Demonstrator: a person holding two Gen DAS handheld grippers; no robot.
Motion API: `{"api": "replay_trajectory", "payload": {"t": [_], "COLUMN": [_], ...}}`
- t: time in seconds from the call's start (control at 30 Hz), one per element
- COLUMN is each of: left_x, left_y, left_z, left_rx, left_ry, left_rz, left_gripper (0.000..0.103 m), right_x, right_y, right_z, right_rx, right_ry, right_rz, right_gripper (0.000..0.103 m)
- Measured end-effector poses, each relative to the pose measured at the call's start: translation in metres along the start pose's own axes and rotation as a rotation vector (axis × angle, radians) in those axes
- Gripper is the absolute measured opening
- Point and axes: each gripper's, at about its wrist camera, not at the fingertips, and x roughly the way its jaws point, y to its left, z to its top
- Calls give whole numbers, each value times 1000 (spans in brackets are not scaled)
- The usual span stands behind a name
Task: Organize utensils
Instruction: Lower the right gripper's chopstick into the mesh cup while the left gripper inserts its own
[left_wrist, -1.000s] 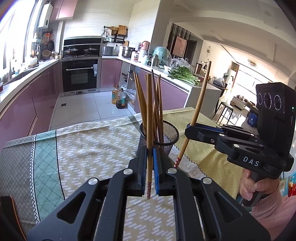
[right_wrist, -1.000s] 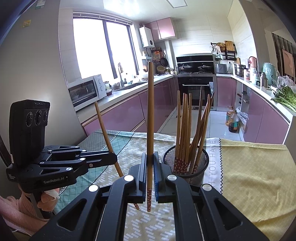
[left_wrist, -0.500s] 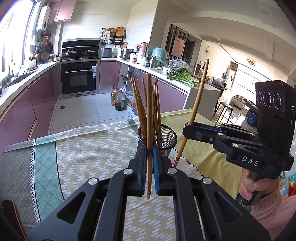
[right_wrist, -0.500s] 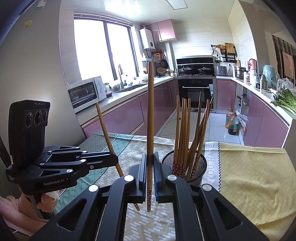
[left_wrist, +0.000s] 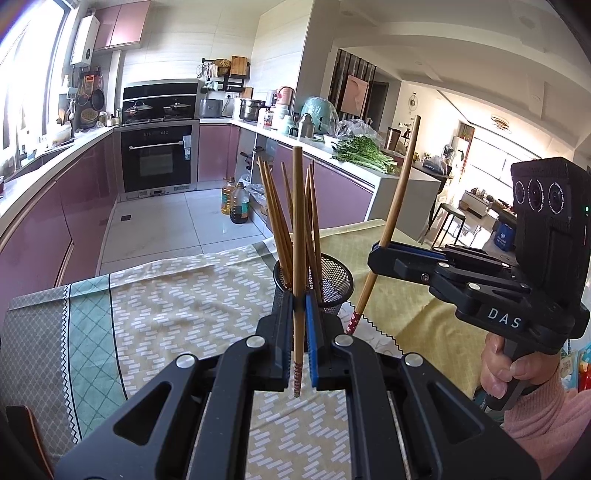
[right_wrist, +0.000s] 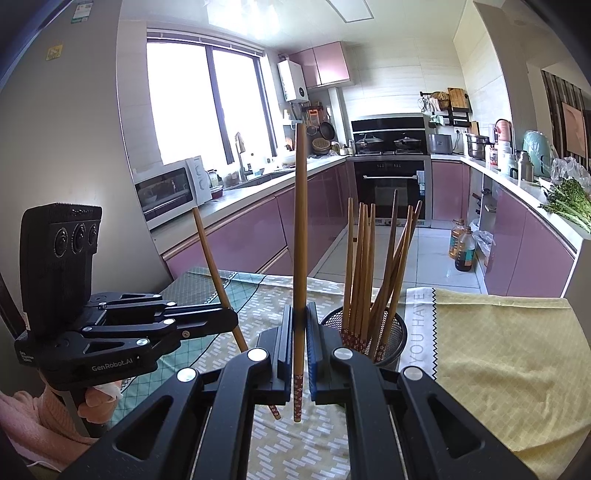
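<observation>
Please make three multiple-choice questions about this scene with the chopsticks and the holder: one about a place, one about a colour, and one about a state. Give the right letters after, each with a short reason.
1. Where do the loose chopsticks stand?
A. in the black mesh cup
B. flat on the tablecloth
C. in the sink

2. What colour are the kitchen cabinet fronts?
A. white
B. pink-purple
C. green

3. What is the state of the left gripper?
A. open and empty
B. shut on one chopstick
C. shut on a spoon

Answers: 1 A, the bundle rises out of the cup; 2 B, the doors along both counters show that colour; 3 B, the pads press one upright stick.
</observation>
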Motion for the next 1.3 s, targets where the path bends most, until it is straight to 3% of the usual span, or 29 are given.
{"api": "replay_trajectory", "payload": {"t": [1.3], "left_x": [-1], "left_y": [-11], "left_z": [22], "left_rx": [34], "left_ry": [-28], "left_rz": [-6], "left_gripper": [7], "right_x": [-2], "right_y": [-1], "right_z": [9], "right_rx": [-14], "right_ry": [-47], "right_rz": [-5], "right_gripper": [6]}}
